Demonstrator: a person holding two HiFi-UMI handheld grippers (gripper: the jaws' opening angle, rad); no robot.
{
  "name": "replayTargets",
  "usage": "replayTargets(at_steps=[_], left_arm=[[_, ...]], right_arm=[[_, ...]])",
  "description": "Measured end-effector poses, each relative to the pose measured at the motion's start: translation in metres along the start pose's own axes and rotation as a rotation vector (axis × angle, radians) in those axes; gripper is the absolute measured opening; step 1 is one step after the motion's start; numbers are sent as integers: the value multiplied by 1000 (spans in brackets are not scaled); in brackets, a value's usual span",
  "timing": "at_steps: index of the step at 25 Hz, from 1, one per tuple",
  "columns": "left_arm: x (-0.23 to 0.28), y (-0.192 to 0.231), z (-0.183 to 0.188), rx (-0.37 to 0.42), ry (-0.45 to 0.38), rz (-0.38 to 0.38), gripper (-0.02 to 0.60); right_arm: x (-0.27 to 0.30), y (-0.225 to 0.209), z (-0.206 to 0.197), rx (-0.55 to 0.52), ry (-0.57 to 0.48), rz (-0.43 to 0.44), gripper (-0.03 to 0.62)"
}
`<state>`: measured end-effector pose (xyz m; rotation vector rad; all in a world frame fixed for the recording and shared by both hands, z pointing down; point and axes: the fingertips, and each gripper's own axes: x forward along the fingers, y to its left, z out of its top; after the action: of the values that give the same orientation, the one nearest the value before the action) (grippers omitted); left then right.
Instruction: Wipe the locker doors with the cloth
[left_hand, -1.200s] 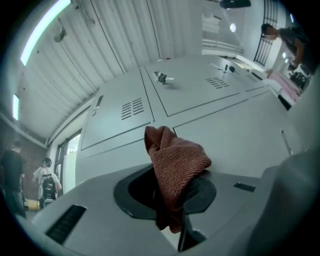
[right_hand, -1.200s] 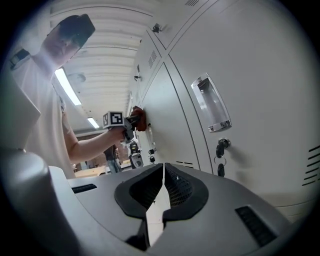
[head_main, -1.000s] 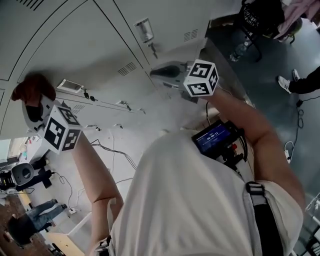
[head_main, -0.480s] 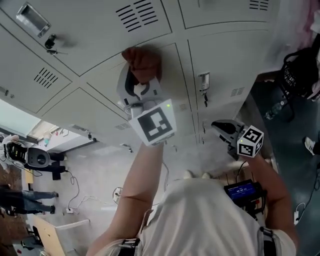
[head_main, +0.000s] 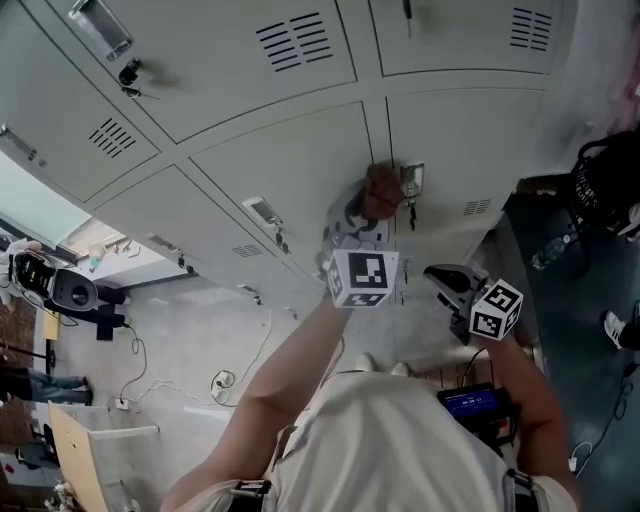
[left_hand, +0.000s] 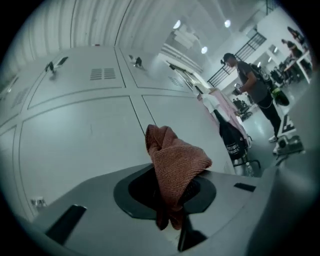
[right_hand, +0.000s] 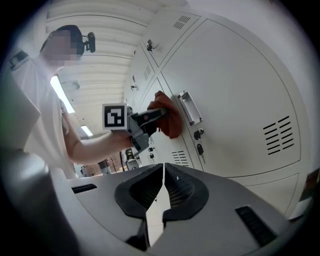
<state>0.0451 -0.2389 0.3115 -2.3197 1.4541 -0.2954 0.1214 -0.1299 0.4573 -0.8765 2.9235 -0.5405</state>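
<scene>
A rust-red cloth (left_hand: 176, 157) is bunched between the jaws of my left gripper (left_hand: 172, 176), which is shut on it. In the head view the cloth (head_main: 383, 190) presses against a pale grey locker door (head_main: 300, 170), right beside that door's metal handle (head_main: 411, 180). The right gripper view shows the same contact: the cloth (right_hand: 168, 116) just left of the handle (right_hand: 190, 107), with a key (right_hand: 200, 149) hanging below. My right gripper (right_hand: 163, 167) is shut with nothing in it and hangs back from the lockers, lower right of the left one (head_main: 434, 273).
More grey doors with vent slits (head_main: 298, 40) and handles (head_main: 262, 210) fill the wall. A dark bag (head_main: 610, 195) and a water bottle (head_main: 550, 250) sit at the right. A person (left_hand: 252, 90) stands farther along the locker row.
My left gripper has carried the cloth down and to the right across the locker door, ending next to the handle. The right gripper has stayed in about the same place.
</scene>
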Motion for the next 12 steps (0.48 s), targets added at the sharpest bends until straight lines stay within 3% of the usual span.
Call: replayTargets(at_steps=[6, 9, 12], left_arm=[[-94, -16, -72, -176, 100, -40, 74], [-149, -13, -111, -276, 190, 1, 74], [-195, -2, -142, -324, 254, 70, 74]], right_arm=[[15, 16, 4, -35, -12, 122, 18], [23, 24, 8, -57, -8, 183, 18], [31, 29, 8, -56, 0, 227, 18]])
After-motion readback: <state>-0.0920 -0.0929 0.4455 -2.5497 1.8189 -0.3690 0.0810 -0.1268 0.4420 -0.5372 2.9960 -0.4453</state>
